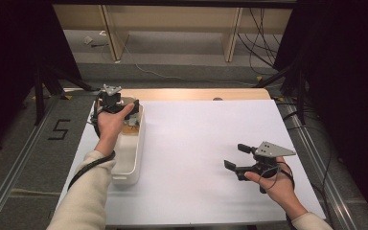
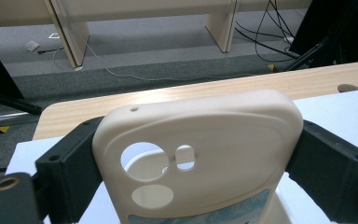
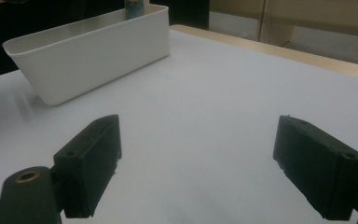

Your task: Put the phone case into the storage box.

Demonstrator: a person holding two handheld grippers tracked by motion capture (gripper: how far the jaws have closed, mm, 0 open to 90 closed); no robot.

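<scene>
A cream phone case (image 2: 214,140) with round camera cut-outs and a blue pattern at its lower edge stands upright between the black jaws of my left gripper (image 2: 198,154), which press on both its sides. In the high view that left gripper (image 1: 117,108) hovers over the far end of a white oblong bin (image 1: 127,163) at the table's left. My right gripper (image 1: 234,155) rests low over the white table top (image 1: 196,143) at the right. Its jaws are spread wide with nothing between them (image 3: 198,149), and they point toward the bin (image 3: 88,56).
The white sheet covers a wooden table whose bare far edge (image 1: 196,93) shows beyond it. Past the table are a grey floor, wooden furniture legs (image 1: 232,38) and loose cables (image 1: 263,43). Dark stands flank both sides.
</scene>
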